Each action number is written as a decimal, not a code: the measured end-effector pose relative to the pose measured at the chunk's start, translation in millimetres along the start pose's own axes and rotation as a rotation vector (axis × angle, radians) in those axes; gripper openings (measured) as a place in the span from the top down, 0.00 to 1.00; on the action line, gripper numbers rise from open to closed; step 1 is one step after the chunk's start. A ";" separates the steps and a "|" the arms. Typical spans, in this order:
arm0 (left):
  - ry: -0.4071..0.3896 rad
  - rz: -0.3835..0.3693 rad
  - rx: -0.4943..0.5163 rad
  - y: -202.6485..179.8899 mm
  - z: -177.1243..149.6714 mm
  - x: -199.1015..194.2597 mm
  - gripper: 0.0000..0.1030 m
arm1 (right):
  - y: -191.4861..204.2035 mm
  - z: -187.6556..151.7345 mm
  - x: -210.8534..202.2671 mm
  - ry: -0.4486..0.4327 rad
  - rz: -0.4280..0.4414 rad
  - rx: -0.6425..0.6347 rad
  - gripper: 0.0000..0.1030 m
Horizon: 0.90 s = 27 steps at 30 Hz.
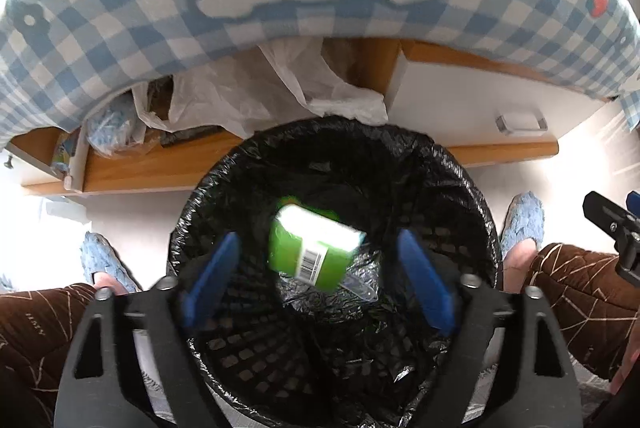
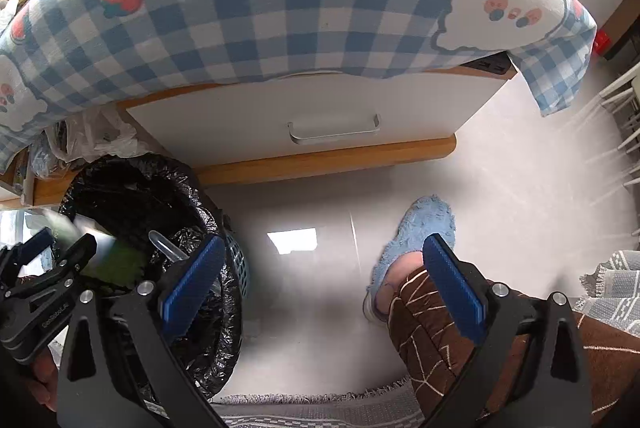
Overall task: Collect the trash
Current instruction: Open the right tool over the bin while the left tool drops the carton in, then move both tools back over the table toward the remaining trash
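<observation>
The left tongs (image 1: 318, 274) are standing wide apart above a round mesh wastebasket (image 1: 472, 188) lined with a black trash bag (image 1: 360, 156), and nothing is touching their blue pads. Between them a green and white carton (image 1: 316, 248) with a barcode is showing blurred inside the mouth of the basket, clear of both pads — whether it is resting on the liner or in the air cannot be told. A clear plastic piece (image 1: 360, 288) is lying in the bag just beside it.

The right tongs (image 2: 320, 284) are also gaping, empty, and pointing down at a pale glossy floor (image 2: 312, 308) to the right of the basket.

The desk (image 2: 328, 156) is showing a wooden edge and a white drawer front (image 2: 304, 104) with a metal handle (image 2: 334, 132), and a blue and white checked cloth (image 2: 248, 28) printed with strawberries and flowers is draping over it. Crumpled clear plastic bags (image 1: 248, 92) are sitting in the open compartment beside the drawer, behind the basket.

The person's brown quilted trouser legs (image 2: 432, 316) and fluffy blue slippers (image 2: 420, 228) are standing on either side of the basket, and a grey woven rug (image 2: 320, 408) with a fringed edge is lying along the floor nearest the camera.
</observation>
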<state>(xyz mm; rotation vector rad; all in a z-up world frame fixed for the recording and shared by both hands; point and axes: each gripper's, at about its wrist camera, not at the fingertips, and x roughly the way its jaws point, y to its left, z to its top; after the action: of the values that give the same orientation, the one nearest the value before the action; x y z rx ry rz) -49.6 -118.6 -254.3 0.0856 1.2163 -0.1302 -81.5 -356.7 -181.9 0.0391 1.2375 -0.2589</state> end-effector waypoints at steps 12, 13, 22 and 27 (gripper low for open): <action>-0.120 0.007 -0.024 13.9 19.1 -63.0 0.06 | 10.1 18.0 -61.8 -0.165 0.067 0.025 0.08; -0.126 0.007 -0.032 16.7 21.4 -70.2 0.06 | 10.1 19.4 -68.2 -0.181 0.080 0.031 0.08; -0.205 0.010 -0.024 26.6 30.2 -130.5 0.06 | 19.6 31.2 -122.8 -0.304 0.127 0.015 0.08; -0.233 0.009 -0.029 33.8 35.3 -155.7 0.06 | 28.7 36.0 -146.9 -0.358 0.131 -0.004 0.08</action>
<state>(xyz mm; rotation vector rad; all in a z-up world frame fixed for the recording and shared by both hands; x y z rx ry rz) -65.0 -81.5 -96.1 0.0494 0.9851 -0.1110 -86.2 -309.4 -35.5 0.0677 0.8748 -0.1412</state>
